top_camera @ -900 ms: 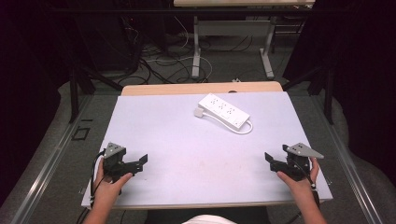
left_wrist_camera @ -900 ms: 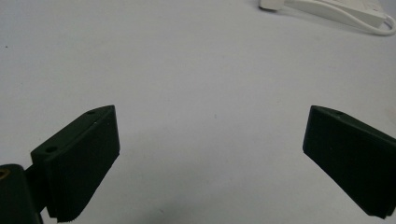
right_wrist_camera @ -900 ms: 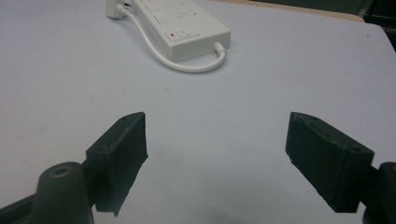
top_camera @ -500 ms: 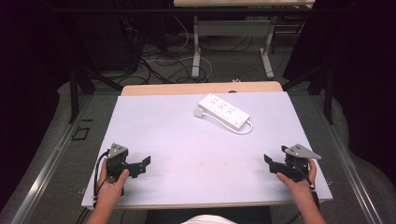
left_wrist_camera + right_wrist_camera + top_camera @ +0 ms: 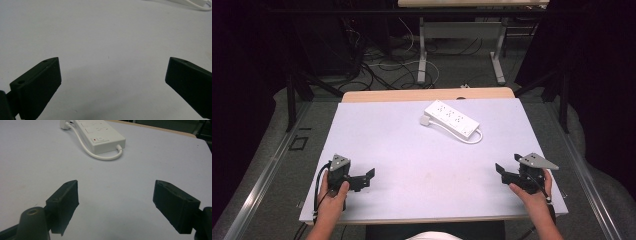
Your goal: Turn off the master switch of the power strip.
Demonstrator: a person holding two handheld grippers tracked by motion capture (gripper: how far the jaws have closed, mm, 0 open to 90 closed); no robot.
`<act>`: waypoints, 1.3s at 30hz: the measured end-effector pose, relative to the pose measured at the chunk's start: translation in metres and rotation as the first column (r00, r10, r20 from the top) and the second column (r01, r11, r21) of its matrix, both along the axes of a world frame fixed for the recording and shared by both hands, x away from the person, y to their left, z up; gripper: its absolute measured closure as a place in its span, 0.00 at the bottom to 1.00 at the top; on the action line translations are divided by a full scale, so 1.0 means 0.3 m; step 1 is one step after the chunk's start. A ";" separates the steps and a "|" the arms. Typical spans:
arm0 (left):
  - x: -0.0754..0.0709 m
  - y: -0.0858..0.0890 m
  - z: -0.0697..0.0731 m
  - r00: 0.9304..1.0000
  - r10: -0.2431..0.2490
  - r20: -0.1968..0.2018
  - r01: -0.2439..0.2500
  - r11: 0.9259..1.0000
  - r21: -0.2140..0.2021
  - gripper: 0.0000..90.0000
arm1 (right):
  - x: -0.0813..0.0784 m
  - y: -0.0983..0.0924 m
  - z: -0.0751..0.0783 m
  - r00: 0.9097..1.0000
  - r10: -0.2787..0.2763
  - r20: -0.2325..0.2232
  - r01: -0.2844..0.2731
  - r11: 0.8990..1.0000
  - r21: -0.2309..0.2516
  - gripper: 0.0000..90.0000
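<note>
Both hands have slid slightly nearer, the left gripper (image 5: 368, 176) and right gripper (image 5: 502, 171) gaping empty, while the power strip (image 5: 451, 118) lies far centre, where a one-sided grab could snag its looped cord (image 5: 100, 156).

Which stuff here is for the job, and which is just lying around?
For the job:
- white power strip with its cord
- left gripper, open, holding nothing
- right gripper, open, holding nothing

Just lying around:
- cables on the floor beyond the table
- metal table legs farther back
</note>
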State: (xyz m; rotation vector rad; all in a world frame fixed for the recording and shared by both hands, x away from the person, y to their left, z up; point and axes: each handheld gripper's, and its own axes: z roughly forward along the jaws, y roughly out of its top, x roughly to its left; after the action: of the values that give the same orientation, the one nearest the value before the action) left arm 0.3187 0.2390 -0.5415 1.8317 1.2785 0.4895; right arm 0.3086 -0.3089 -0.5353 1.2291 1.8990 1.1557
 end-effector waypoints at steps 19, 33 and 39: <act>-0.002 -0.015 -0.011 0.999 -0.031 -0.021 0.032 0.999 0.022 0.01 | 0.049 0.021 0.038 0.999 0.005 -0.046 -0.005 1.000 0.007 0.23; -0.005 -0.012 -0.012 0.999 -0.026 -0.027 0.027 0.999 0.038 0.01 | 0.089 0.049 0.084 0.997 0.044 -0.070 -0.046 0.999 -0.022 0.25; -0.005 -0.014 -0.012 1.000 -0.011 -0.017 0.012 0.998 0.057 0.01 | 0.107 0.063 0.107 0.995 0.064 -0.080 -0.067 0.997 -0.040 0.25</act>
State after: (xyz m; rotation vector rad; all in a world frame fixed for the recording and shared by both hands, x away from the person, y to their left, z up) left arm 0.3173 0.2350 -0.5451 1.8939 1.2761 0.5099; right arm 0.3408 -0.2901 -0.5030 1.2136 2.0250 1.1096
